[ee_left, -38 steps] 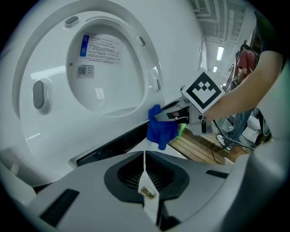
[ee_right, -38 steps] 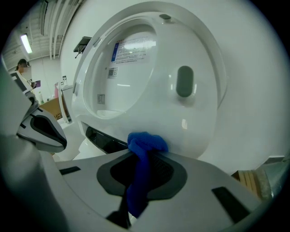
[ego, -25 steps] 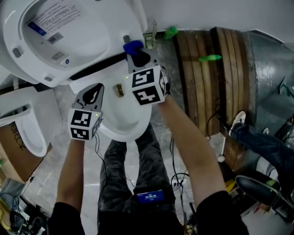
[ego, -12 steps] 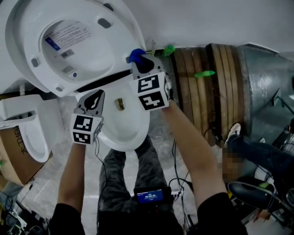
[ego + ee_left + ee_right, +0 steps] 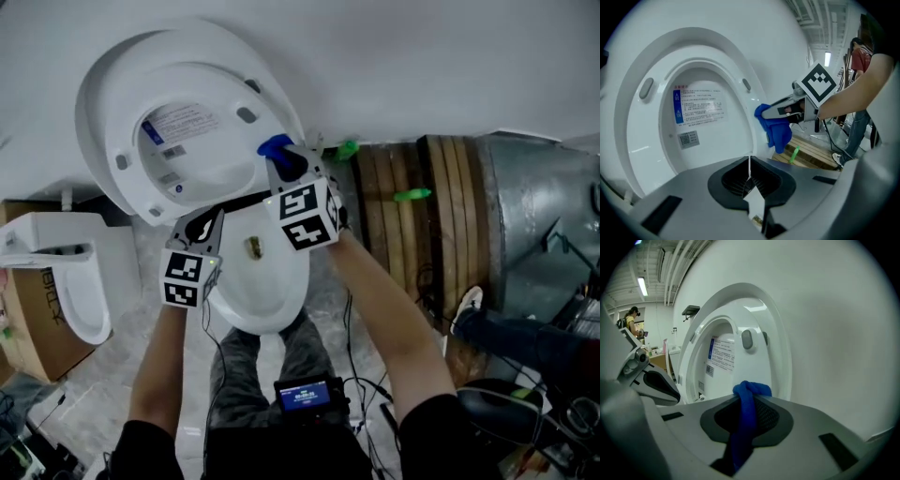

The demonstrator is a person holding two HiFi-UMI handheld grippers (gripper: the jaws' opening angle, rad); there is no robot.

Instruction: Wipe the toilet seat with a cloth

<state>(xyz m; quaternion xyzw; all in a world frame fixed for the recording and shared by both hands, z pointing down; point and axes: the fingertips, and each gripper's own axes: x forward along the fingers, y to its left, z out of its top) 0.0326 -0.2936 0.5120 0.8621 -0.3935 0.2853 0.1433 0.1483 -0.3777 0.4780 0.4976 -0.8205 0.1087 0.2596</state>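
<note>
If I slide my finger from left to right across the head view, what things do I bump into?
Second white toilet → left gripper → blue cloth → wooden planks → silver-wrapped duct.

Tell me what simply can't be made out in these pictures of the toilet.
- Print on the white label inside the raised white toilet lid: too small, every view.
- Whether the bunched blue cloth touches the raised seat: right hand-held gripper covers the contact, head view.
- Small brownish object in the white toilet bowl: too small, head view.
</note>
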